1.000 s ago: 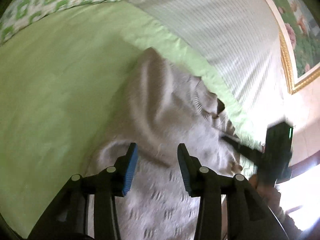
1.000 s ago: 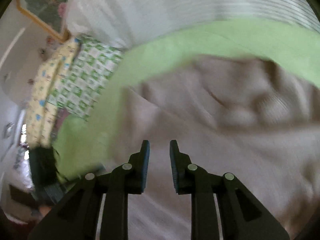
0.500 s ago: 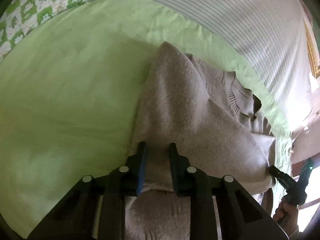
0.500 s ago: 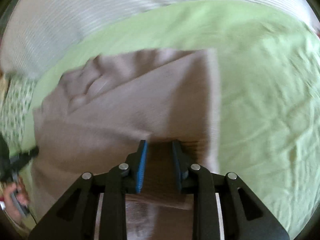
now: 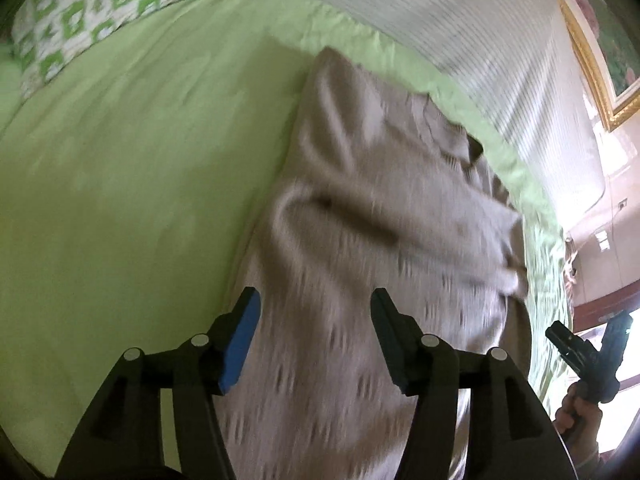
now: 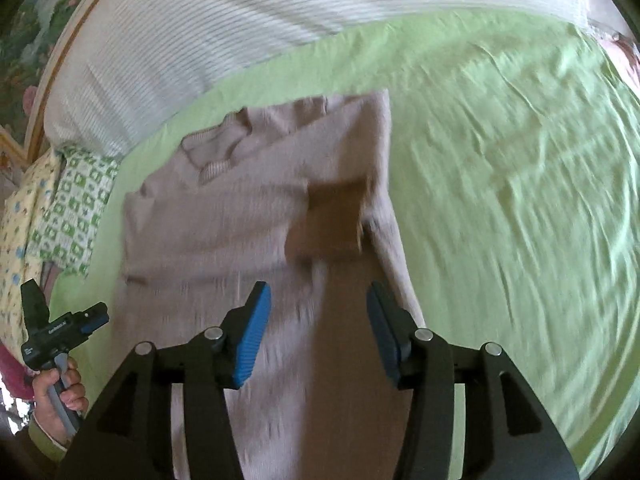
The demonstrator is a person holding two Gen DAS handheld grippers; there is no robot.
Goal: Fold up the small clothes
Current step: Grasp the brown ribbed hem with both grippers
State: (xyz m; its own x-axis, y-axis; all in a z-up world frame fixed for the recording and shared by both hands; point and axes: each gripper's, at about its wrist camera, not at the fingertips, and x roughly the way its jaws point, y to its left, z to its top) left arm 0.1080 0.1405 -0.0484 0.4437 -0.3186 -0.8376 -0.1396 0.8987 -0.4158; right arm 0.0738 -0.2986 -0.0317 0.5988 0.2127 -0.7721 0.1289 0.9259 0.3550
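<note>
Through the left wrist camera, the left gripper (image 5: 314,300) is hovering with its jaws spread wide and nothing between them, above the lower part of a beige knit sweater (image 5: 380,216). That sweater is lying on a light green bedsheet (image 5: 120,160), with one sleeve draped across its body toward the right. Beyond it, a striped white cover (image 5: 460,32) is running along the far side, and a green-and-white patterned pillow (image 5: 100,16) is sitting at the upper left. At the right edge, the right gripper (image 5: 588,356) is showing, held in a hand.

From the right wrist camera, the right gripper (image 6: 316,312) is likewise hanging wide open and holding nothing, over the sweater (image 6: 224,216), whose folded sleeve cuff (image 6: 332,216) is lying just ahead of the fingers. At lower left, the left gripper (image 6: 92,318) is appearing beside the sweater's edge.
</note>
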